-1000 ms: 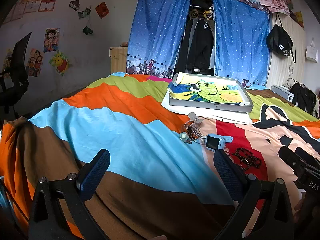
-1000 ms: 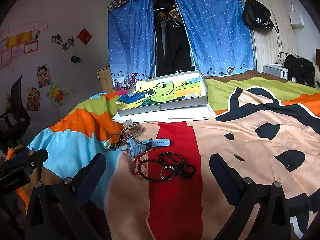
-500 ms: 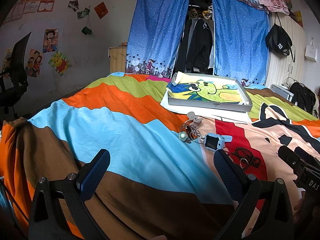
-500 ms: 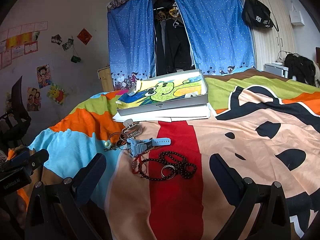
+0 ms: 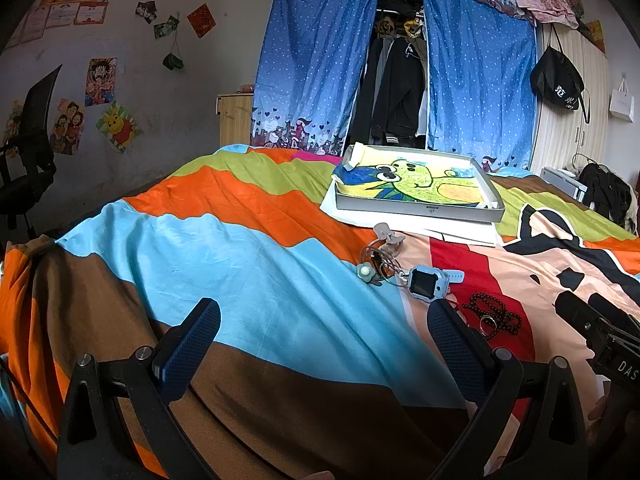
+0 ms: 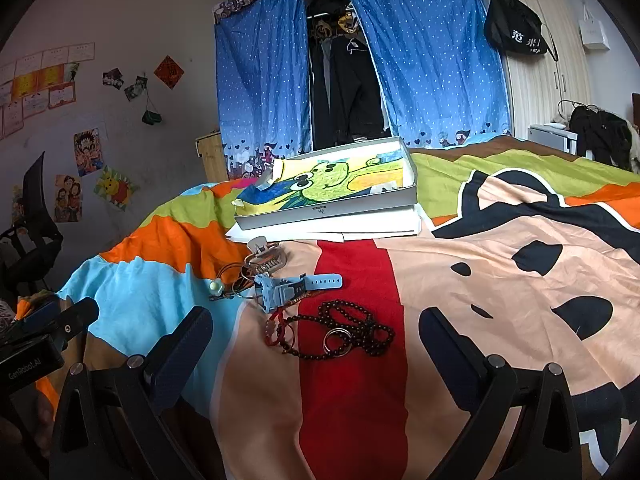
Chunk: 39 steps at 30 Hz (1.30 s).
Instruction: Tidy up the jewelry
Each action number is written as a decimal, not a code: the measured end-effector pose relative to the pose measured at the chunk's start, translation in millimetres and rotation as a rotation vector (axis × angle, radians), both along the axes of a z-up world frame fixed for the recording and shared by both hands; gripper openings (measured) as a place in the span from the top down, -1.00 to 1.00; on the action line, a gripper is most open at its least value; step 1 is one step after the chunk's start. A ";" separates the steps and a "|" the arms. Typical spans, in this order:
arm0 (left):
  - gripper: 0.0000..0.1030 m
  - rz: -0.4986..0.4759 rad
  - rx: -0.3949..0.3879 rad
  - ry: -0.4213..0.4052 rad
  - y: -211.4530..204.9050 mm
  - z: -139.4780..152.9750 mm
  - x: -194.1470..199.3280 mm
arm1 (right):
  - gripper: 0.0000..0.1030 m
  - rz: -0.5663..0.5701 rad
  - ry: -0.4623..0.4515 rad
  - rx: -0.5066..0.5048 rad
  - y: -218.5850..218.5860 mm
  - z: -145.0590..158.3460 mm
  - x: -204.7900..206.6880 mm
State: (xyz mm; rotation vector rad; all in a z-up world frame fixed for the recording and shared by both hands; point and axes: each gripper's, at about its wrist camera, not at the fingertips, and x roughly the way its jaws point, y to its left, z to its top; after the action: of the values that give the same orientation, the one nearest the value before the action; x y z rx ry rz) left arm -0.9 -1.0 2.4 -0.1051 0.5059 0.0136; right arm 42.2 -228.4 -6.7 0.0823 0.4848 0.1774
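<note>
White "GenRoboAI" lettering marks the left gripper [image 6: 44, 344]; dark beads [image 6: 352, 332] lie tangled beside a blue watch [image 6: 288, 286]; both grippers gape empty.

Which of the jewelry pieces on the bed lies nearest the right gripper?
The dark beaded necklace, with a metal ring on it. The blue watch and hair clip lie farther back, toward the tray.

Striped bedspread [image 5: 240, 248] covers the bed, bear print on its right half. Blue dotted curtains [image 5: 316, 68] parted over dark hanging clothes [image 5: 396, 84]. Posters [image 5: 100, 82] on left wall, office chair [image 5: 28, 148] beside them. Black bag [image 6: 514, 32] hangs on the wardrobe [image 6: 560, 92]. Wooden cabinet [image 5: 235, 124] left of curtains.
</note>
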 end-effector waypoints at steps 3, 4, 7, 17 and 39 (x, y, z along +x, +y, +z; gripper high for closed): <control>-0.97 0.000 0.000 0.002 0.0 -0.3 0.1 | -1.00 0.000 0.001 0.001 -0.3 0.1 0.3; -0.97 0.000 0.000 0.001 0.0 -0.2 0.0 | -1.00 0.000 0.002 0.001 -0.3 -0.2 0.0; -0.97 0.000 0.000 0.001 -0.2 -0.3 0.1 | -1.00 0.000 0.002 0.002 -0.7 -0.2 0.8; -0.97 0.000 0.000 0.001 -0.1 -0.8 0.5 | -1.00 0.001 0.006 0.002 2.0 -2.5 -3.6; -0.97 -0.017 0.031 0.022 -5.8 -11.0 1.4 | -1.00 -0.002 0.025 0.007 4.0 -8.3 -4.2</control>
State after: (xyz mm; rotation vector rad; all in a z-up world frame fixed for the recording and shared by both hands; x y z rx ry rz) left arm 0.5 -6.7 -8.6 -0.0703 0.5284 0.0057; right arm 38.1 -224.4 -15.0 0.0915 0.5088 0.1763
